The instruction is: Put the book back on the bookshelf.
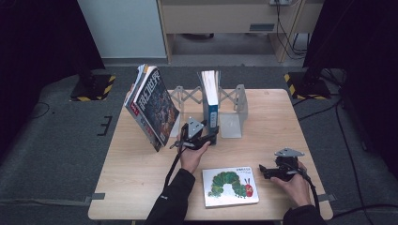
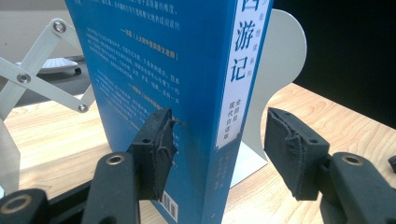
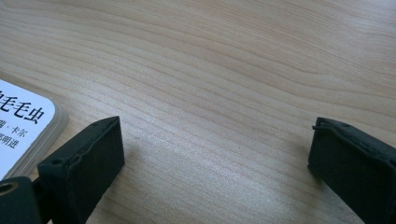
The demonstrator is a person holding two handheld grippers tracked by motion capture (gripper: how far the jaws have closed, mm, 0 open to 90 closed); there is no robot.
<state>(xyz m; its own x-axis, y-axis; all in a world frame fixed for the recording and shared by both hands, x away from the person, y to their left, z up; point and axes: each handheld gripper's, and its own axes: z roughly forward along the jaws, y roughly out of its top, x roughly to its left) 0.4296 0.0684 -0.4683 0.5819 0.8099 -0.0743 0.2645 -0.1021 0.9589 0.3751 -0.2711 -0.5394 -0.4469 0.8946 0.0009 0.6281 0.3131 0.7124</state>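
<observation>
A tall blue book (image 1: pixel 210 101) stands upright in a grey expanding book rack (image 1: pixel 235 108) at the back of the table. My left gripper (image 1: pixel 213 133) reaches its lower edge. In the left gripper view the blue book (image 2: pixel 187 93) sits between the jaws of my left gripper (image 2: pixel 219 140): the left pad (image 2: pixel 156 149) lies against the cover, while the right pad (image 2: pixel 289 154) stands apart from the spine. My right gripper (image 1: pixel 263 169) hangs open over bare wood at the front right, beside a caterpillar picture book (image 1: pixel 230 186). My right gripper (image 3: pixel 215 154) has nothing between its pads.
Several books (image 1: pixel 152 108) lean tilted against the rack's left end. The rack's right end plate (image 2: pixel 280 56) stands just behind the blue book. The wooden table (image 1: pixel 136 173) has bare room at the front left. The picture book's corner (image 3: pixel 23 126) lies left of the right jaws.
</observation>
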